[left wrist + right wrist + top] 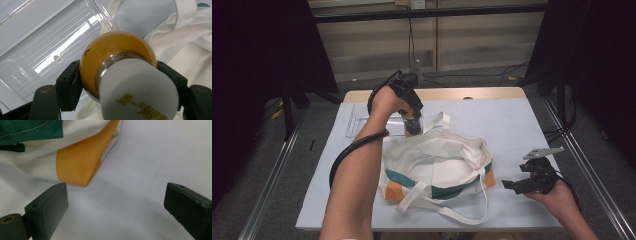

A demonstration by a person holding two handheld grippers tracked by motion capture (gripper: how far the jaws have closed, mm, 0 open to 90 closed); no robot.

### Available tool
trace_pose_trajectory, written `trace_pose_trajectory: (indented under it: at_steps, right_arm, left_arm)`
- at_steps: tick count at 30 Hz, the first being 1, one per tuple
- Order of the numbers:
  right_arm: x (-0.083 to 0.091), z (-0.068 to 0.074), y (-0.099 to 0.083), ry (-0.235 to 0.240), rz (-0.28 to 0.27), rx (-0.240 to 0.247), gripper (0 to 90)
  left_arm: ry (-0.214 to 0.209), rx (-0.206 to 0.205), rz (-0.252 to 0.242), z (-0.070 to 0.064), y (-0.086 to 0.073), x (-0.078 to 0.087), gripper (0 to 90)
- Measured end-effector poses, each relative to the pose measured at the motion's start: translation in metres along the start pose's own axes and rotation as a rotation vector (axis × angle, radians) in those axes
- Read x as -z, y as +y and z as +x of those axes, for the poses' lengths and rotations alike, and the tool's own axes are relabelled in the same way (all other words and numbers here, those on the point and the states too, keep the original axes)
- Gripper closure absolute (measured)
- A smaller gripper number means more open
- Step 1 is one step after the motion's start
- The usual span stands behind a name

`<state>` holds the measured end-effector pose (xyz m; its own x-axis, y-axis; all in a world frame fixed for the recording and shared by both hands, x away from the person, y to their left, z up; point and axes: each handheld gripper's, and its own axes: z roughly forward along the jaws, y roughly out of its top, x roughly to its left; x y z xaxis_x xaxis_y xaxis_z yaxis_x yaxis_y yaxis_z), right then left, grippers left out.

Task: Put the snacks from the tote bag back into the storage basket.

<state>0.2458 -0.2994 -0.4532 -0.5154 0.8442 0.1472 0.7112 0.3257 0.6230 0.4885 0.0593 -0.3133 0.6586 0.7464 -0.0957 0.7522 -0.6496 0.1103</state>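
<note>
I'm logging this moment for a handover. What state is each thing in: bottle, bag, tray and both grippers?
Bottle: capped, gripped between the left jaws.
Left gripper: shut on the bottle, beside the bag's rim.
Tote bag: lying on the table, mouth open, straps loose.
Clear tray: empty, flat on the table.
Right gripper: open, holding nothing, near the bag's orange corner.

An amber bottle [110,55] with a white, gold-lettered cap [136,92]; a cream bag [437,167] banded green and orange.
</note>
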Motion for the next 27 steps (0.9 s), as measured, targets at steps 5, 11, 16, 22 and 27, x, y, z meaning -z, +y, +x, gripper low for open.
trace_pose_trajectory:
  at_steps: [5,11,16,22,27]
  right_arm:
    - [0.000,0.000,0.000,0.004,0.002,-0.009,5.2]
    - [0.000,0.000,0.000,0.001,-0.001,-0.005,5.1]
    - [0.000,0.000,0.000,0.003,-0.001,-0.003,5.2]
    - [0.000,0.000,0.000,0.004,-0.001,-0.002,5.2]
    - [0.000,0.000,0.000,0.003,0.001,-0.003,5.1]
  left_arm:
    - [-0.001,-0.003,0.000,0.000,0.000,-0.003,30.6]
    - [-0.008,0.018,-0.002,-0.001,-0.001,-0.006,30.5]
    - [-0.012,0.027,-0.005,0.000,-0.003,-0.009,30.5]
    - [-0.005,0.008,0.001,0.001,-0.003,-0.012,30.5]
    - [-0.006,0.006,0.000,0.001,-0.003,-0.013,30.5]
